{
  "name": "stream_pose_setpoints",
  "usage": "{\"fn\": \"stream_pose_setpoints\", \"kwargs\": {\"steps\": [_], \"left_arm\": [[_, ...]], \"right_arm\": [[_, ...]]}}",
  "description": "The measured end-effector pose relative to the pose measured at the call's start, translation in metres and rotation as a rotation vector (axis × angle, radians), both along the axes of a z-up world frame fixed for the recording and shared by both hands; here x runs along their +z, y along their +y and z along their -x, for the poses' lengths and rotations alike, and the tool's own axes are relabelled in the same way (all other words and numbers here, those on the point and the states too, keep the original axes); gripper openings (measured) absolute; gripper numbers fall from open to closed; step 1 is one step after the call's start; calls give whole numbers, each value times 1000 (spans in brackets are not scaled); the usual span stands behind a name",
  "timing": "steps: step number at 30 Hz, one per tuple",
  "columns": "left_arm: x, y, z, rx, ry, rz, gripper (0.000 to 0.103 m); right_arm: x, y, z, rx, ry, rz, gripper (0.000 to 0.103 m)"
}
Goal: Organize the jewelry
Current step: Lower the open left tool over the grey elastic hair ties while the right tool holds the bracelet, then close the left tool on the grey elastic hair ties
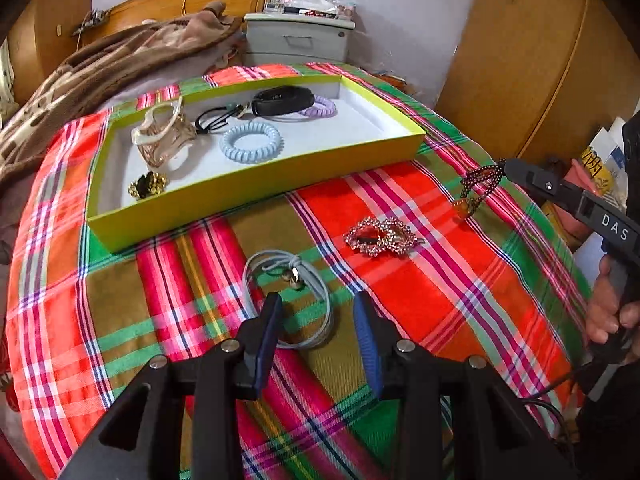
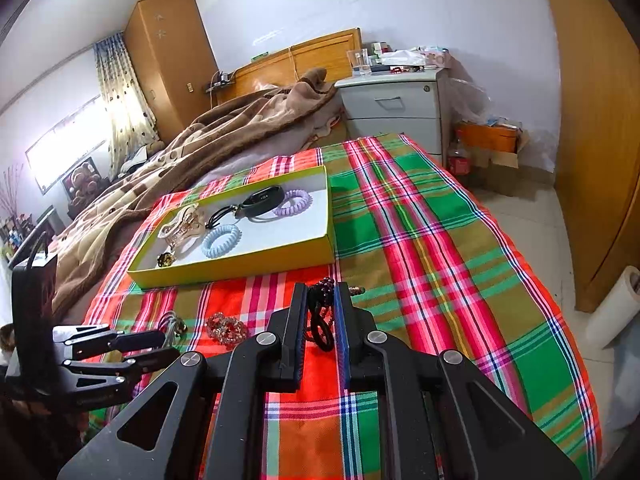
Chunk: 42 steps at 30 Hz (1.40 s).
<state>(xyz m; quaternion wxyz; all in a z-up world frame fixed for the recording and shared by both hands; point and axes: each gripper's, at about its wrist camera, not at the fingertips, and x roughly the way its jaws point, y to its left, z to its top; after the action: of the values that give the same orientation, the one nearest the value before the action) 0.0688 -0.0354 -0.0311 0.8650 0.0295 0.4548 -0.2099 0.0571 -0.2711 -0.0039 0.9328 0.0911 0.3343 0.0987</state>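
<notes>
A yellow-green box tray (image 1: 256, 196) (image 2: 240, 266) sits on the plaid cloth and holds a blue coil hair tie (image 1: 252, 142), a purple coil (image 1: 320, 106), a black band (image 1: 282, 100), a claw clip (image 1: 164, 136) and a gold brooch (image 1: 148, 186). On the cloth lie a grey hair tie (image 1: 288, 280) (image 2: 173, 322) and a rhinestone clip (image 1: 380, 236) (image 2: 225, 328). My left gripper (image 1: 318, 312) (image 2: 170, 345) is open, straddling the near part of the grey hair tie without pressing it. My right gripper (image 2: 321, 300) (image 1: 508, 168) is shut on a dark beaded bracelet (image 1: 480, 184) (image 2: 324, 290), lifted off the cloth.
The plaid cloth (image 2: 420, 240) covers a bed end. A brown blanket (image 2: 180, 160) lies behind the tray to the left. A white nightstand (image 2: 396, 108) stands behind, a wooden wardrobe (image 2: 600, 120) on the right. A person's hand (image 1: 608, 312) grips the right tool.
</notes>
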Motion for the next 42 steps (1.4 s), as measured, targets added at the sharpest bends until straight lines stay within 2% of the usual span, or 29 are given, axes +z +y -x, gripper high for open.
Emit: {"fn": "stream_pose_setpoints", "kwargs": {"steps": [6, 9, 11, 13, 17, 19, 23, 25, 29, 32, 36, 37, 40, 41, 42], "left_arm": [[-1, -1, -2, 7, -11, -30, 38], [-2, 1, -2, 22, -17, -42, 27], [-1, 6, -3, 31, -6, -23, 16], [-2, 11, -3, 37, 0, -7, 11], [1, 19, -2, 48, -4, 36, 7], [6, 25, -1, 48, -7, 77, 7], [19, 44, 0, 61, -18, 210, 7], [23, 53, -1, 85, -29, 238, 7], [20, 57, -3, 105, -19, 217, 7], [15, 51, -2, 95, -4, 209, 7], [11, 40, 0, 56, 1, 187, 9], [10, 38, 0, 43, 6, 180, 12], [5, 26, 1, 16, 12, 131, 32], [4, 23, 1, 9, 9, 110, 33], [1, 19, 2, 9, 8, 80, 33]], "right_arm": [[-1, -1, -2, 0, 6, -5, 13], [-2, -2, -2, -2, 4, -7, 13], [-2, -3, -2, -4, 4, -8, 13], [-3, -3, -2, -5, 6, -11, 13], [-3, -4, -2, -6, 4, -12, 13], [-3, -5, -2, -7, 1, -12, 13], [-3, -6, -1, -13, -2, -14, 13], [-2, -6, 0, -12, -2, -16, 13], [-3, -8, 0, 15, 2, -65, 13], [-7, -14, -3, 22, 25, -129, 13], [-8, -22, -1, 17, 30, -161, 13], [-8, -26, 0, 26, 25, -201, 13], [-10, -35, -1, 87, 26, -324, 13], [-13, -37, -3, 78, 44, -325, 13], [-14, -35, -4, 30, 62, -246, 13]]}}
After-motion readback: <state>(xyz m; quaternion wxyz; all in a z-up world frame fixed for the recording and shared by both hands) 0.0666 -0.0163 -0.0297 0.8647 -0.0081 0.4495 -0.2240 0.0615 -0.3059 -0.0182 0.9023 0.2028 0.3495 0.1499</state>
